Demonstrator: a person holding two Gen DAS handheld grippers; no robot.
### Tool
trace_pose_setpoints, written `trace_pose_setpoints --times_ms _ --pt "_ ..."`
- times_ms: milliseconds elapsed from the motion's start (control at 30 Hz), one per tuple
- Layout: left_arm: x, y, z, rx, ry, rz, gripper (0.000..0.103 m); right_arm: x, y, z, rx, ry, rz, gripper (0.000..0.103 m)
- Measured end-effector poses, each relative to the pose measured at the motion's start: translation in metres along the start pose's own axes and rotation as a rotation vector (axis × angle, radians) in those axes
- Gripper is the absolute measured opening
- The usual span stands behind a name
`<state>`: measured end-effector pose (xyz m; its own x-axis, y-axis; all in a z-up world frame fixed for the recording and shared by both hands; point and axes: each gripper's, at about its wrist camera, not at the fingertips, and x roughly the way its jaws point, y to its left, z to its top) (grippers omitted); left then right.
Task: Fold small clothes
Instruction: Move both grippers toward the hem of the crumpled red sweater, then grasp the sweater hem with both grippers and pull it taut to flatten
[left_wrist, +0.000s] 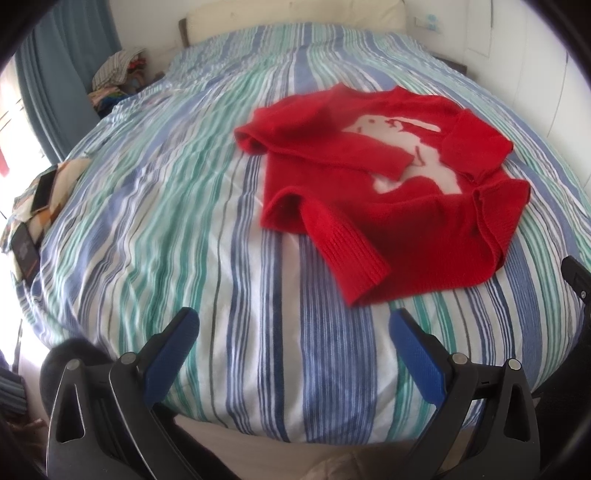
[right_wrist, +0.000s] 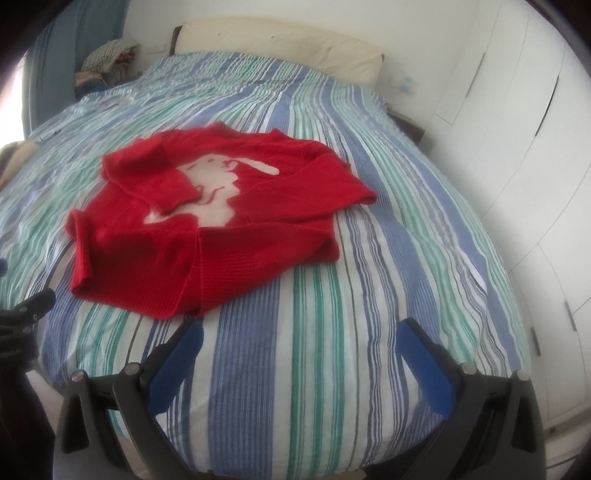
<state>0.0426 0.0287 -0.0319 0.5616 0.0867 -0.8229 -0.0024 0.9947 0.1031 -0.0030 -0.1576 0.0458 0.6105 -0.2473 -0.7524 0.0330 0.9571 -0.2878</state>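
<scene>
A small red knit sweater (left_wrist: 388, 177) with a white rabbit figure on its front lies rumpled on the striped bedspread (left_wrist: 184, 206), both sleeves thrown across the body. My left gripper (left_wrist: 293, 321) is open, hovering over the bed's near edge, below and left of the nearest ribbed cuff (left_wrist: 354, 258). In the right wrist view the same sweater (right_wrist: 207, 221) lies ahead and to the left. My right gripper (right_wrist: 301, 332) is open, its left fingertip (right_wrist: 194, 334) close to the sweater's near hem. Neither gripper holds anything.
A cream headboard (right_wrist: 280, 40) stands at the far end of the bed. A pile of clothes (left_wrist: 116, 72) sits at the back left by blue curtains (left_wrist: 70, 55). Phones and a patterned cloth (left_wrist: 40, 195) lie off the left edge. White wardrobe doors (right_wrist: 517, 147) line the right.
</scene>
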Motion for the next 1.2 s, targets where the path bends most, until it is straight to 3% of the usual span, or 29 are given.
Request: trace_pose_setpoints --times_ms 933,1100,1200 --pt "0.009 0.003 -0.005 0.008 0.035 -0.006 0.102 0.005 0.004 -0.005 -0.010 0.024 -0.010 0.103" --pt "0.020 0.044 0.000 -0.134 0.072 -0.135 0.102 0.008 -0.015 0.001 0.015 0.015 0.030 0.103" --pt "0.024 0.037 0.004 -0.123 0.068 -0.208 0.102 0.011 -0.022 0.012 0.006 -0.025 0.086 0.103"
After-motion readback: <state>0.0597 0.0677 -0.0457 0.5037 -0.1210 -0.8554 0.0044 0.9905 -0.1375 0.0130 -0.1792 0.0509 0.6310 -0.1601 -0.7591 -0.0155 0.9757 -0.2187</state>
